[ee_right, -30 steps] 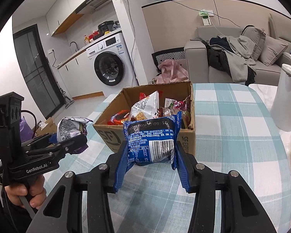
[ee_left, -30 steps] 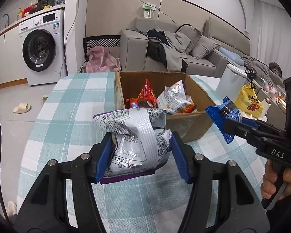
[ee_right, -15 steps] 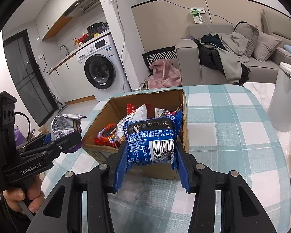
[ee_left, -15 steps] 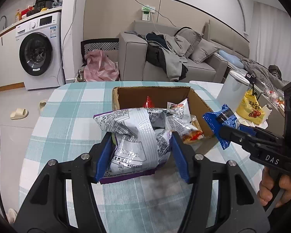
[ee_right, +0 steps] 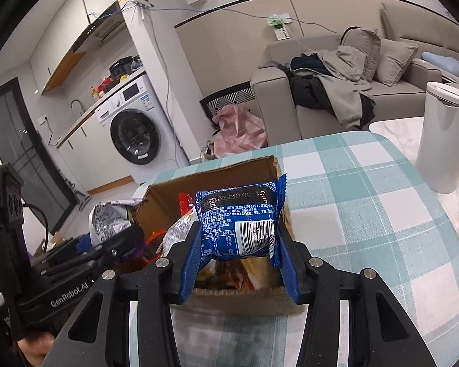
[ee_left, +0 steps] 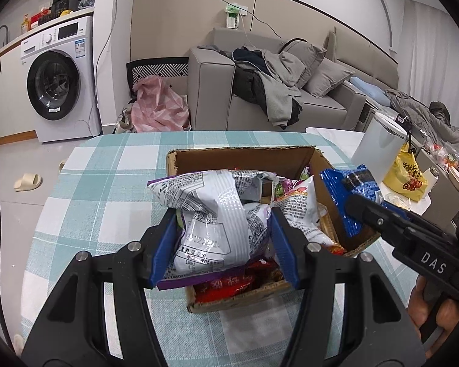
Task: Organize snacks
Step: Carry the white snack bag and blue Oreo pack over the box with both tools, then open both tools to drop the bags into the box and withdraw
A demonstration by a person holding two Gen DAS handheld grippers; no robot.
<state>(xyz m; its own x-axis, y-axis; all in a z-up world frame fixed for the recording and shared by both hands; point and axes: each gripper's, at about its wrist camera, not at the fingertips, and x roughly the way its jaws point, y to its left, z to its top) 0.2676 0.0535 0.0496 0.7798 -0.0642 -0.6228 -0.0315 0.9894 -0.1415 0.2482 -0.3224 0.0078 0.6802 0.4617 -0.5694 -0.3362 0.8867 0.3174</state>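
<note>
My left gripper (ee_left: 222,244) is shut on a silver and purple snack bag (ee_left: 211,214) and holds it over the near left part of an open cardboard box (ee_left: 241,156) that holds several snack packets. My right gripper (ee_right: 237,263) is shut on a blue snack packet (ee_right: 238,220) and holds it over the box's (ee_right: 205,183) near right side. The blue packet (ee_left: 348,189) and right gripper also show at the right of the left wrist view. The silver bag (ee_right: 107,217) shows at the left of the right wrist view.
The box stands on a table with a teal checked cloth (ee_left: 107,183). A white bin (ee_right: 443,140) and a yellow bag (ee_left: 408,171) are to the right. A sofa (ee_left: 260,91) and a washing machine (ee_left: 58,82) are behind.
Both grippers have moved forward and now hold their snacks over the box, where earlier they were in front of it. Both stay shut.
</note>
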